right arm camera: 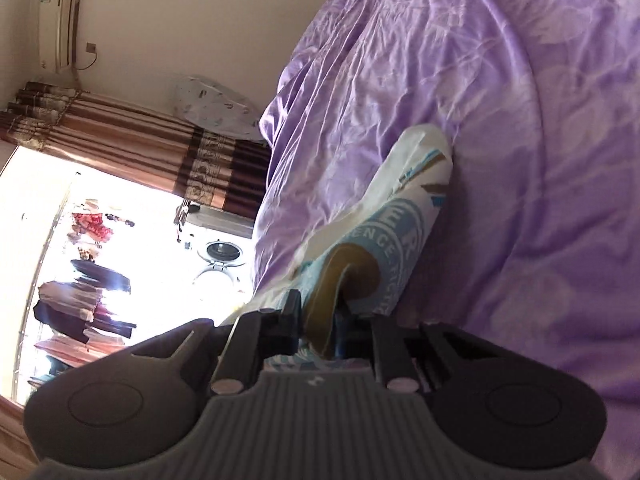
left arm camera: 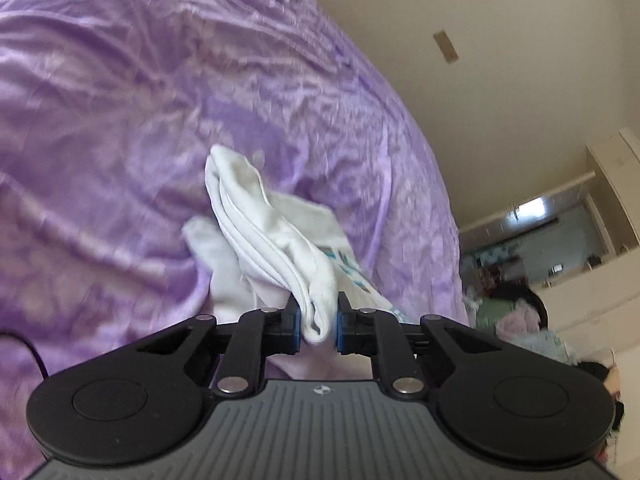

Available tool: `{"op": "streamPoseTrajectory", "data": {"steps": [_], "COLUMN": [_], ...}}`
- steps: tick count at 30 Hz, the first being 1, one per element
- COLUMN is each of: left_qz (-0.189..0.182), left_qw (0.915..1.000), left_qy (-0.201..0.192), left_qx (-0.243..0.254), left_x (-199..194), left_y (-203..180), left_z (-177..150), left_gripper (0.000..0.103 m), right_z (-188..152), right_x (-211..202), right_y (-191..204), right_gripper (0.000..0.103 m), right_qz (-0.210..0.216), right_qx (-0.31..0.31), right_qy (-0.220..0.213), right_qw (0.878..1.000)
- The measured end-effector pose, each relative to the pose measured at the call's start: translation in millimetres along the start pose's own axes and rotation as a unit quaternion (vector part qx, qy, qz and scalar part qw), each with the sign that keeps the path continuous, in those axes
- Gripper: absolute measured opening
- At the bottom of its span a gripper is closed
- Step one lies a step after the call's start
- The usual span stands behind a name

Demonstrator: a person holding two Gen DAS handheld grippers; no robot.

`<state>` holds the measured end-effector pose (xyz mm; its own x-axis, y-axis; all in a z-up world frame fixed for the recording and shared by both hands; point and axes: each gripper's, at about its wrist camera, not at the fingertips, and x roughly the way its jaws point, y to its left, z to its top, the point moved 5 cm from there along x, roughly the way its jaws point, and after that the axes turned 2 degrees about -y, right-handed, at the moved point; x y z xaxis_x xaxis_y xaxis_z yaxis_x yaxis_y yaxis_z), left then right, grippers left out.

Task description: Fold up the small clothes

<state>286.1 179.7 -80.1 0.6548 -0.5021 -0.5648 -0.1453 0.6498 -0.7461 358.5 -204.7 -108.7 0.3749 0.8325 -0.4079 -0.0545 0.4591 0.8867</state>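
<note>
A small white garment [left arm camera: 264, 224] with blue print is bunched and lifted above the purple bed sheet [left arm camera: 120, 120]. My left gripper [left arm camera: 318, 320] is shut on a thick white fold of it, the blue pads pressing both sides. In the right wrist view the same garment [right arm camera: 404, 216] shows a pale blue round print and a brown-edged band. My right gripper [right arm camera: 320, 320] is shut on that brown-edged fold, and the cloth trails away from it over the sheet [right arm camera: 520, 160].
The wrinkled purple sheet covers the bed in both views. Beyond the bed's edge stand a striped curtain [right arm camera: 140, 152], a bright window, a washing machine [right arm camera: 220, 252] and a wall air conditioner [right arm camera: 60, 20]. Cluttered shelves [left arm camera: 520, 280] and a pale wall lie right of the bed.
</note>
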Motion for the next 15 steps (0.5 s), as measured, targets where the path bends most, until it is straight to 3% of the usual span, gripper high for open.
{"op": "streamPoseTrajectory", "data": {"steps": [3, 6, 9, 13, 15], "left_qz": [0.028, 0.068, 0.080, 0.077, 0.089], "left_qw": [0.9980, 0.9922, 0.9917, 0.9922, 0.9904], "left_qy": [0.057, 0.105, 0.099, 0.093, 0.088], "left_qx": [0.000, 0.009, 0.016, 0.028, 0.058], "left_x": [10.5, 38.8, 51.7, 48.4, 42.6], "left_y": [23.8, 52.4, 70.3, 69.1, 60.9], "left_z": [-39.0, -81.7, -98.4, -96.5, -95.5], "left_gripper": [0.016, 0.016, 0.023, 0.029, 0.038], "right_z": [-31.9, -67.9, -85.2, -87.5, -89.2], "right_x": [-13.3, -10.7, -1.7, 7.7, 8.4], "right_y": [-18.9, -58.8, -91.1, -83.1, -77.8], "right_gripper": [0.011, 0.011, 0.008, 0.007, 0.009], "right_qz": [-0.023, -0.110, -0.151, -0.179, -0.185], "right_qx": [0.007, -0.003, -0.011, -0.067, -0.085], "right_qy": [0.016, 0.042, 0.050, 0.054, 0.053], "right_qw": [1.000, 0.993, 0.987, 0.980, 0.978]}}
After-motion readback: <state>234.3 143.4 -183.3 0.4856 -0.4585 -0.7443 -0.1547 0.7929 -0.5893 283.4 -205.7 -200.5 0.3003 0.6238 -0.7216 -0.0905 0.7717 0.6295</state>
